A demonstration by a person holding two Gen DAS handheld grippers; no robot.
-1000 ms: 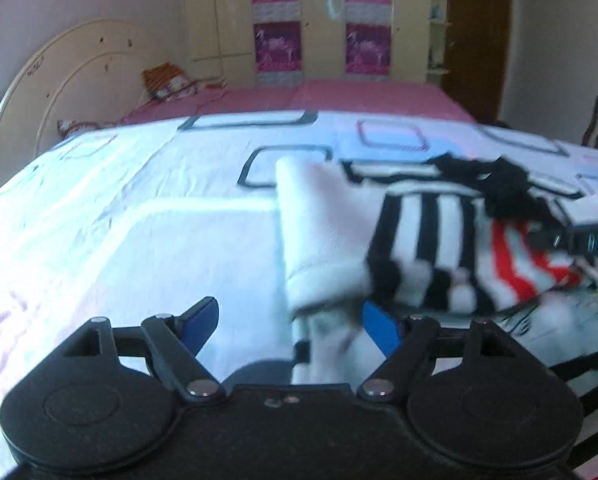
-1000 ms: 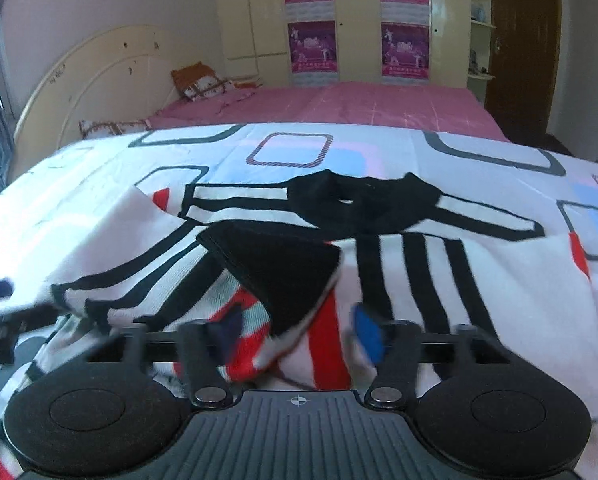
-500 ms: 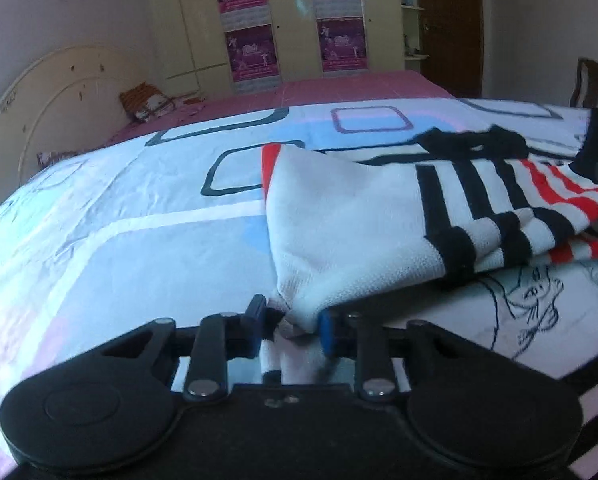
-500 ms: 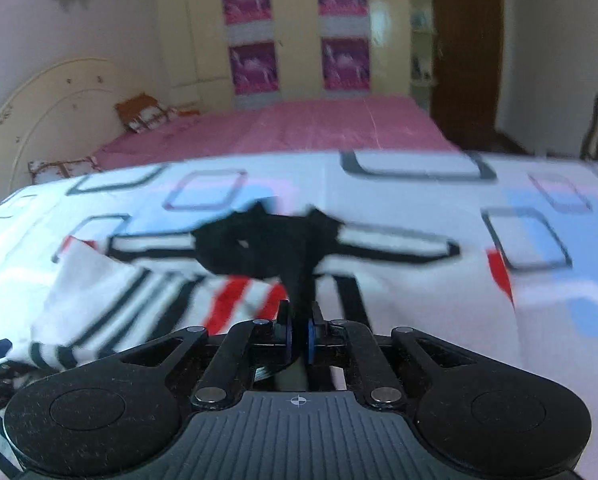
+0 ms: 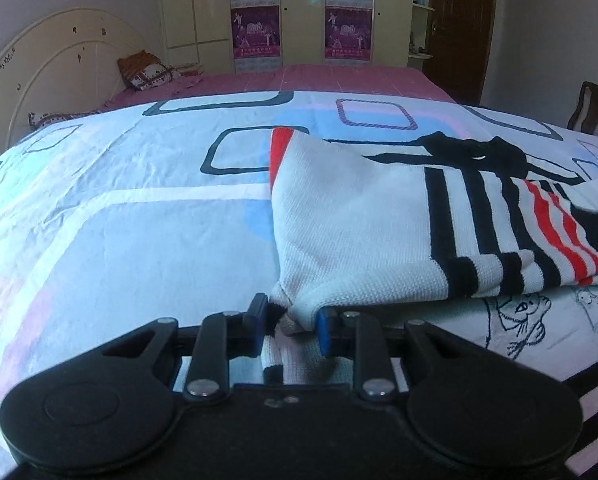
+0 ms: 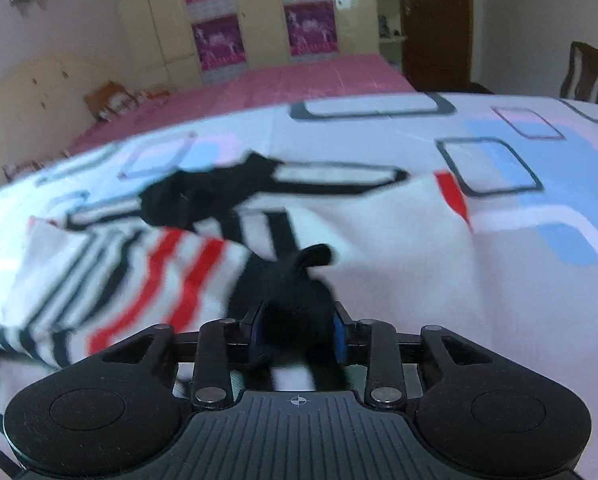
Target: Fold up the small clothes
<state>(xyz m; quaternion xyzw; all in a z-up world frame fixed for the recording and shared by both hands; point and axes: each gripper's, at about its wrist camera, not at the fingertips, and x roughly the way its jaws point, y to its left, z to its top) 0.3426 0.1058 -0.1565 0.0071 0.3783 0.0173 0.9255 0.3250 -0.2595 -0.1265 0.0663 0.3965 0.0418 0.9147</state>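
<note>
A small white knit sweater (image 5: 359, 232) with black and red stripes and a black collar (image 5: 475, 156) lies on the patterned bed sheet (image 5: 119, 208). My left gripper (image 5: 291, 326) is shut on the sweater's white lower corner, near the sheet. In the right wrist view the same sweater (image 6: 379, 240) spreads across the sheet, its collar (image 6: 203, 196) at the far left. My right gripper (image 6: 297, 338) is shut on a bunched black edge of the sweater (image 6: 295, 280). The view is blurred by motion.
The sheet covers the near bed; a pink bedspread (image 5: 319, 80) lies beyond. A cream headboard (image 5: 39, 68) stands at the left with pillows (image 5: 143, 72). A wardrobe with posters (image 5: 299, 12), a brown door (image 5: 459, 28) and a chair (image 5: 593, 112) are behind.
Both grippers closed on the sweater within the last second. The right gripper's jaws now stand wider around bunched black fabric, and it has moved right; the left gripper keeps its hold on the corner.
</note>
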